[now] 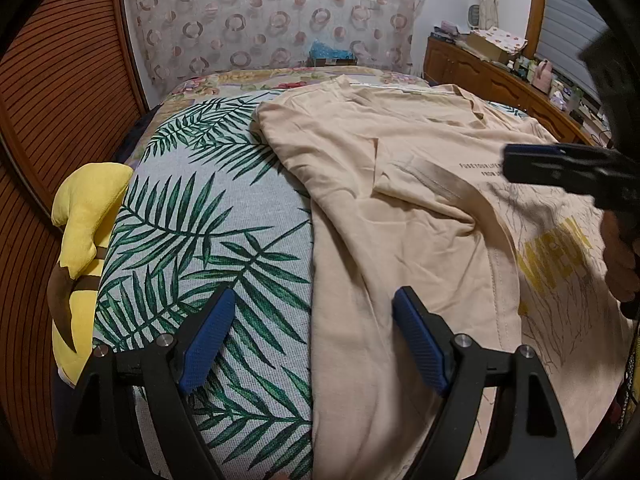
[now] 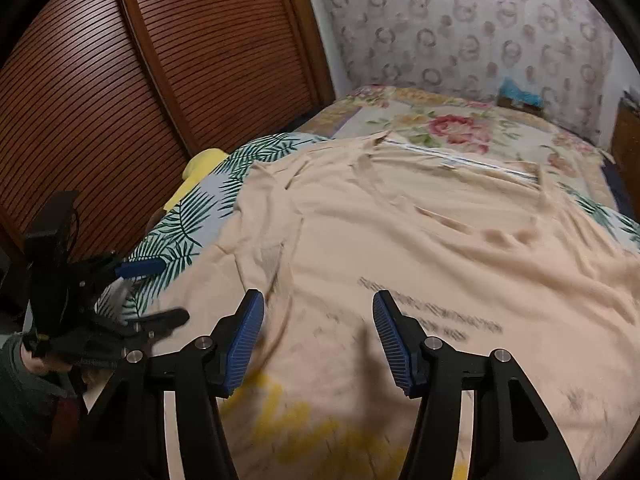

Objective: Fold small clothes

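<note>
A peach T-shirt (image 1: pixel 400 208) with yellow lettering and dark print lies spread on the bed, one sleeve folded over its chest. My left gripper (image 1: pixel 316 296) stands open just above the shirt's left edge, one finger over the leaf-print sheet and the other over the peach cloth, with nothing pinched. The right wrist view is blurred; in it my right gripper (image 2: pixel 319 298) hangs open above the printed chest of the T-shirt (image 2: pixel 420 240), its pads clear of the cloth. The right gripper (image 1: pixel 560 166) also enters the left wrist view from the right. The left gripper (image 2: pixel 160 292) shows at the left of the right wrist view.
The bed carries a palm-leaf sheet (image 1: pixel 208 216) and a floral quilt (image 2: pixel 452 128) at its far end. A yellow plush toy (image 1: pixel 84 232) lies at the bed's left edge beside slatted wooden doors (image 2: pixel 140 80). A wooden dresser (image 1: pixel 492 76) crowded with small items runs along the right.
</note>
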A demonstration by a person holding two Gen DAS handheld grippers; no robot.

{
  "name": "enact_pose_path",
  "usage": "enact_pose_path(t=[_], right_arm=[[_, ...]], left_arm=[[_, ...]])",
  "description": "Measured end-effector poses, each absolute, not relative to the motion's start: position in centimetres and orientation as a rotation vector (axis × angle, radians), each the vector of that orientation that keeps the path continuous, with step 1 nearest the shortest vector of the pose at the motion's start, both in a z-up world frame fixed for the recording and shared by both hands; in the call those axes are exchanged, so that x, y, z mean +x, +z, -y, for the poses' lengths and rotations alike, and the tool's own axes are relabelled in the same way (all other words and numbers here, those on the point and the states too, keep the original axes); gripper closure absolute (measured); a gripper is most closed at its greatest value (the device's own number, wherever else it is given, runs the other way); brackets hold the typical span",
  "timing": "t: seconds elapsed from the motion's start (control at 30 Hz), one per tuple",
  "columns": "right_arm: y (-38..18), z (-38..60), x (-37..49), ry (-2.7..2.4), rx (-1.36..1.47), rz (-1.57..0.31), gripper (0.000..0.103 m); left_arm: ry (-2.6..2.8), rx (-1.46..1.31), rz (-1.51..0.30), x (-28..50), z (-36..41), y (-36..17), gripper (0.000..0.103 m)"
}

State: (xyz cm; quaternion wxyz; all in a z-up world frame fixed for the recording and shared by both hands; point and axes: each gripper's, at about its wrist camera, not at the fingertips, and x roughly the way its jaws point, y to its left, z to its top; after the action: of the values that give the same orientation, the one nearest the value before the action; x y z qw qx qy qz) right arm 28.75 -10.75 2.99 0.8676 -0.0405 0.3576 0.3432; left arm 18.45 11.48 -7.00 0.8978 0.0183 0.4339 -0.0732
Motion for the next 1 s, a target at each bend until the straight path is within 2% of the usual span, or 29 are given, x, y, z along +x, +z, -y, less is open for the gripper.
enact_pose_path(t=[0.27, 0.43, 0.5, 0.57, 0.63, 0.67, 0.8, 1.0], right_arm=[[2.5, 7.6, 31.4, 0.779, -0.113, -0.830, 0.045], [1.9, 6.6, 32.2, 0.783, -0.139, -0.866, 0.060], [2.1, 7.0, 32.4, 0.787, -0.120, -0.871, 0.075], [1.9, 7.4, 32.6, 0.787, -0.092, -0.874, 0.085], [1.8, 7.6, 32.7, 0.794, -0.057, -0.874, 0.088], [1.7, 7.9, 32.6, 0.796, -0.037, -0.872, 0.093], [1.7, 9.5, 31.8, 0.775, 0.022, -0.831, 0.098], [1.8, 12.5, 28.7, 0.707, 0.063, -0.782, 0.098]], left_arm=[[-0.145, 0.033, -0.898, 18.3, -11.7, -7.1, 0.021], [-0.130, 0.006, -0.880, 17.9, -12.0, -6.6, 0.021], [-0.123, -0.020, -0.840, 17.4, -12.4, -5.9, 0.021], [-0.121, -0.047, -0.801, 17.0, -12.7, -5.0, 0.021], [-0.119, -0.065, -0.774, 16.8, -12.7, -4.2, 0.021], [-0.121, -0.073, -0.762, 16.6, -12.7, -3.8, 0.021], [-0.132, -0.079, -0.736, 16.2, -12.2, -2.7, 0.021], [-0.153, -0.053, -0.710, 15.8, -10.7, -2.2, 0.021]])
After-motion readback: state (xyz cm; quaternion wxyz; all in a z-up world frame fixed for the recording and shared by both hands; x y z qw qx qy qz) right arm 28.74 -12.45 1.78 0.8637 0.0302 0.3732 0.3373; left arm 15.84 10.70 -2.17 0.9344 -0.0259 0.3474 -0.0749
